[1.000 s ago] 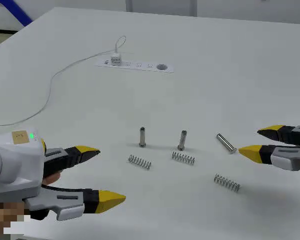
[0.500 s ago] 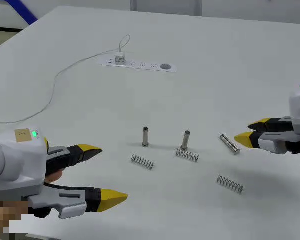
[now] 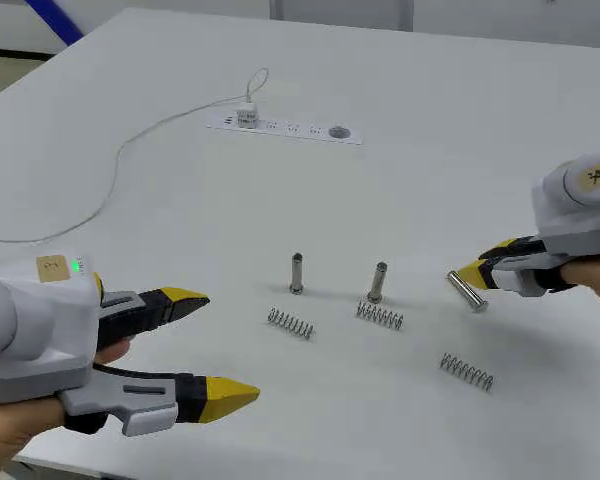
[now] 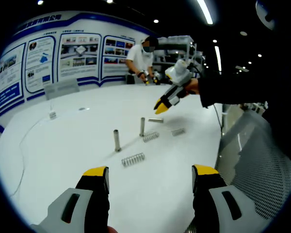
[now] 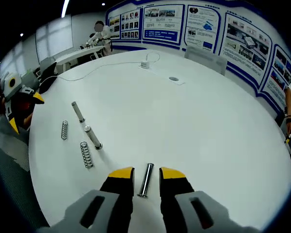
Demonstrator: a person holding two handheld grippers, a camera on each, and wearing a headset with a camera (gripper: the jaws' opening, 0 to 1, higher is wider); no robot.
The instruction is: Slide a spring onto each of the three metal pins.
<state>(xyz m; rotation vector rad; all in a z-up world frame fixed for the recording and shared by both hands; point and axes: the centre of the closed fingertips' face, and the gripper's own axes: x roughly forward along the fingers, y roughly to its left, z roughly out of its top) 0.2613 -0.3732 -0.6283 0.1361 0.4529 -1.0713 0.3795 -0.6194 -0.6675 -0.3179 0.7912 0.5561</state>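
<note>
- the lying pin (image 3: 467,291) rests flat on the right of the white table (image 3: 460,150), its long axis running from far-left to near-right. in the right gripper view it points straight away between the jaws, wider end nearest the camera.
- the left upright pin (image 3: 297,274) and the right upright pin (image 3: 378,283) stand on end near the middle, long axes vertical, wider ends down on the table.
- 3 springs lie flat, none on a pin: the left spring (image 3: 290,323) just near of the left upright pin, the middle spring (image 3: 380,317) just near of the right upright pin, and the right spring (image 3: 467,372) near of the lying pin. each runs roughly left to right.
- the right gripper (image 5: 145,174) has its jaws narrow, 1 on each side of the lying pin, with a thin strip of table showing on both sides.
- the left gripper (image 3: 230,345) hovers at the near left, jaws wide, holding nothing.
- against 1 s ago, the right gripper has come in from the right, rolled over and drawn its jaws closer. the left gripper, pins and springs keep their places.
- a round sticker (image 3: 592,176) on top of the right gripper carries a mark like "a". the pale sticker (image 3: 50,268) on the left gripper is too small to read.
- the writing on the wall posters (image 5: 203,19) is too small to read.
- a power strip (image 3: 285,128) with a cable (image 3: 130,140) lies at the far left.
</note>
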